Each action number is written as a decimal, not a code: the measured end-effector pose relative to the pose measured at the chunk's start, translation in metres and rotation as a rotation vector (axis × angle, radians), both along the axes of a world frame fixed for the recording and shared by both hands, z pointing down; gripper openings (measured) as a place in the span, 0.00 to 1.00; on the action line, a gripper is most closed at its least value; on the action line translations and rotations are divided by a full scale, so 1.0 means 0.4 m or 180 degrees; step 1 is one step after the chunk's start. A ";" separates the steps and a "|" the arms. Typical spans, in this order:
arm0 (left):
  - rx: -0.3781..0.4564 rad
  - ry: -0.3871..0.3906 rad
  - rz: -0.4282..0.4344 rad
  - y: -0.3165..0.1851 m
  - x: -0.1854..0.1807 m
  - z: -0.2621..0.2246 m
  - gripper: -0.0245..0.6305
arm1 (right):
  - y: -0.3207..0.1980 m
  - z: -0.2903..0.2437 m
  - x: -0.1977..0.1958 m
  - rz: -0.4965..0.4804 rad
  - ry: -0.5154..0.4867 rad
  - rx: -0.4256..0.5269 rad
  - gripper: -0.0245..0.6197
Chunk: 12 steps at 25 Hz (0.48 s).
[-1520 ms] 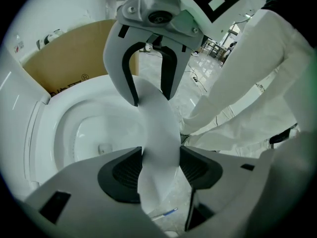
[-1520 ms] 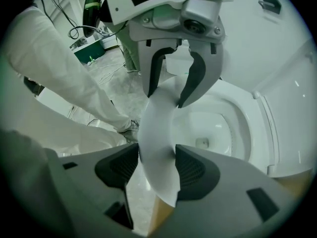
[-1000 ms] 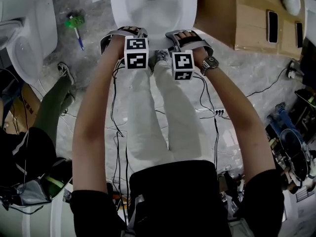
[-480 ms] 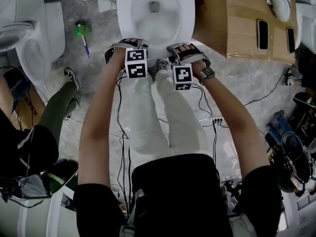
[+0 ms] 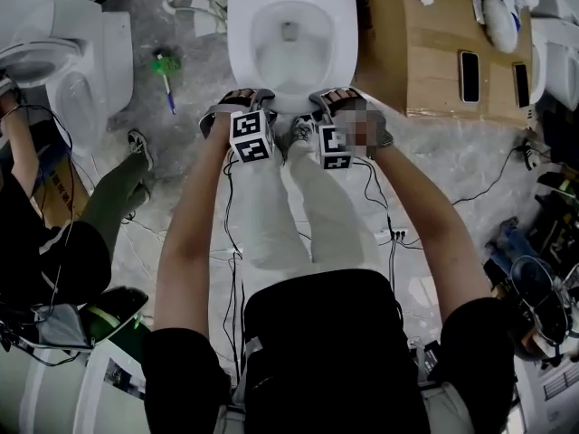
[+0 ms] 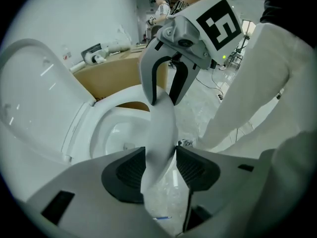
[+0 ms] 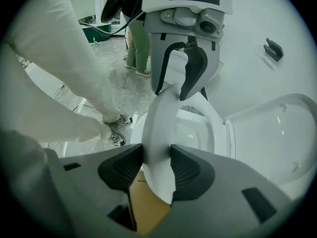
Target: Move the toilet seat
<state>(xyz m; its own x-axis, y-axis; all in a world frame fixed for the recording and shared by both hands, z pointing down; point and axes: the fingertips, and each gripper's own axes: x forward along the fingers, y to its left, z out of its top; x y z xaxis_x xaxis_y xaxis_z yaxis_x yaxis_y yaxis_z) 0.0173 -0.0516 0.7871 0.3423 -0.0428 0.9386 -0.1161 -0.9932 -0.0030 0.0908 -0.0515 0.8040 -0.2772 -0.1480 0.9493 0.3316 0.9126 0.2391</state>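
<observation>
A white toilet [image 5: 291, 3] stands at the top centre, its lid [image 6: 34, 98] upright. Both grippers hold the front rim of the white toilet seat [image 5: 291, 103]. My left gripper [image 5: 237, 99] has been closing, and in the left gripper view its dark pads [image 6: 130, 170] press on the seat's edge [image 6: 161, 128]. My right gripper [image 5: 333, 99] has also been closing, with its pads [image 7: 185, 168] clamped on the seat [image 7: 161, 118]. Each gripper view shows the other gripper gripping the same rim. The seat's front looks raised off the bowl [image 7: 190, 130].
A second toilet [image 5: 77, 70] stands at the left, with a green brush [image 5: 165, 69] on the floor between the two. A cardboard box [image 5: 425, 52] carrying phones [image 5: 468, 75] flanks the toilet on the right. Cables [image 5: 380, 206] trail across the floor. Another person [image 5: 54, 251] sits at the left.
Both grippers stay on the seat's front rim. The toilet has slid down the picture and more of its bowl shows. The hands sit a little closer together.
</observation>
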 end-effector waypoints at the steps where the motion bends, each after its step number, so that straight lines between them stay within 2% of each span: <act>1: 0.0052 0.0000 -0.0022 -0.003 -0.001 -0.008 0.35 | -0.004 -0.009 -0.002 0.0008 -0.0012 0.0010 0.32; 4: 0.0189 0.0033 -0.0134 -0.010 0.002 -0.034 0.35 | -0.010 -0.035 -0.001 0.0047 -0.0042 0.0029 0.31; 7: 0.0278 0.0106 -0.0366 -0.022 0.006 -0.063 0.35 | -0.022 -0.060 0.000 0.0098 -0.0082 0.0058 0.30; 12: 0.0536 0.0082 -0.0596 -0.039 0.003 -0.101 0.35 | -0.042 -0.102 0.001 0.0190 -0.0137 0.0131 0.29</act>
